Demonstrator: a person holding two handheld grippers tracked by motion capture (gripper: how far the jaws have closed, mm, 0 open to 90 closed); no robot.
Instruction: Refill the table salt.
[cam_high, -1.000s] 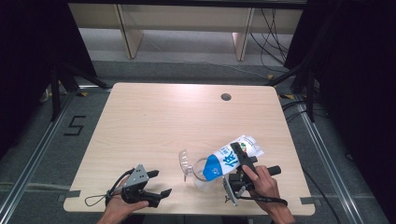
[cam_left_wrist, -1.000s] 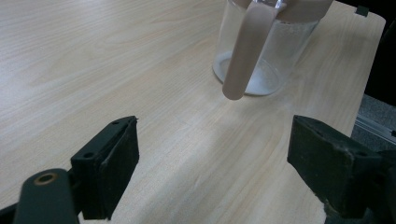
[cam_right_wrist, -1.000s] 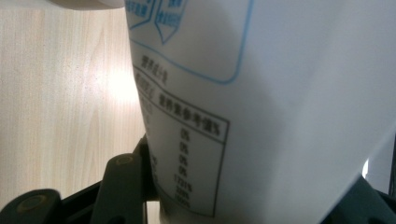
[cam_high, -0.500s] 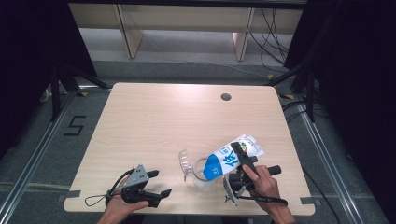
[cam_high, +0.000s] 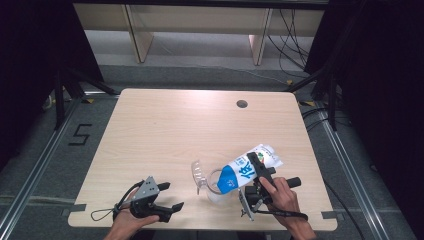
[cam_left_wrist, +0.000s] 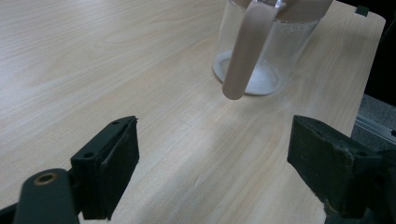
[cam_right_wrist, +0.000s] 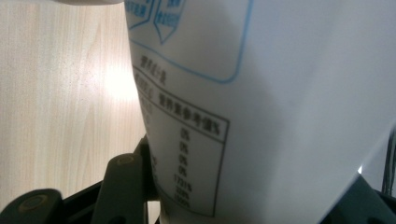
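Observation:
A white and blue pouch (cam_high: 248, 168) is tilted, its blue end down over a clear pitcher (cam_high: 211, 186) near the table's front edge. My right gripper (cam_high: 256, 167) is shut on the pouch; up close the pouch's printed white side (cam_right_wrist: 261, 93) sits between the two black jaws of the right gripper (cam_right_wrist: 243, 200). My left gripper (cam_high: 171, 196) rests at the front left, open, with nothing between its jaws. In the left gripper view the pitcher (cam_left_wrist: 264, 56) stands ahead with its handle (cam_left_wrist: 243, 56) facing the left gripper (cam_left_wrist: 215, 172), apart from it.
The light wooden table (cam_high: 165, 135) has a round cable hole (cam_high: 242, 104) at the back right. Dark frame posts and floor cables surround it. Bare tabletop stretches across the left and back.

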